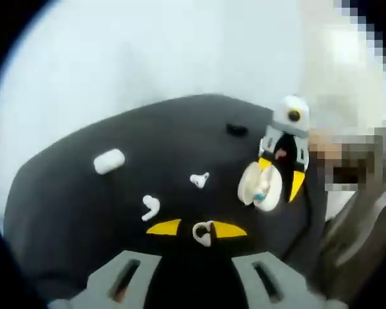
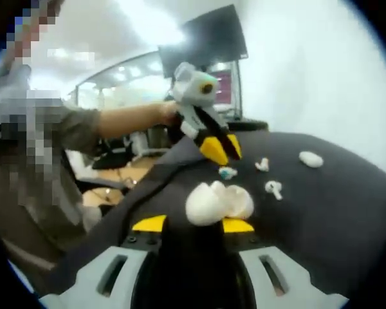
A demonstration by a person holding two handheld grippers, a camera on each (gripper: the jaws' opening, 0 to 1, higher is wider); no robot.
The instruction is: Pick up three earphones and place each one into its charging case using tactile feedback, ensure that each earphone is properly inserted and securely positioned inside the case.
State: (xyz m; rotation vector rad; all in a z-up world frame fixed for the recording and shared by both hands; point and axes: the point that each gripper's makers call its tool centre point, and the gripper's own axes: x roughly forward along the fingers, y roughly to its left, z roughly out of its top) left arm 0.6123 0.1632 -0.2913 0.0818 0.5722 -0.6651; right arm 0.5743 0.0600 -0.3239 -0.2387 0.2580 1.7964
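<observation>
Between the yellow tips of my left gripper (image 1: 197, 229) sits a small white earphone (image 1: 202, 234), and the jaws are shut on it. My right gripper (image 1: 278, 172) comes in from the right, shut on an open white charging case (image 1: 260, 185) with a teal bit showing inside. In the right gripper view the open case (image 2: 219, 203) is pinched by my right gripper (image 2: 193, 224), lid tipped back. Beyond it, my left gripper (image 2: 221, 153) holds the earphone (image 2: 228, 172) just above the black table (image 2: 321, 212). Two loose earphones (image 1: 199, 180) (image 1: 151, 206) lie on the cloth.
A closed white case (image 1: 109, 161) lies at the table's (image 1: 64, 212) far left, also seen as the closed case (image 2: 311, 159) beside the loose earphones (image 2: 262, 165) (image 2: 273, 188). A small black object (image 1: 237, 130) rests near the far edge. A person's forearm (image 2: 125, 120) and a monitor (image 2: 206, 38) are behind.
</observation>
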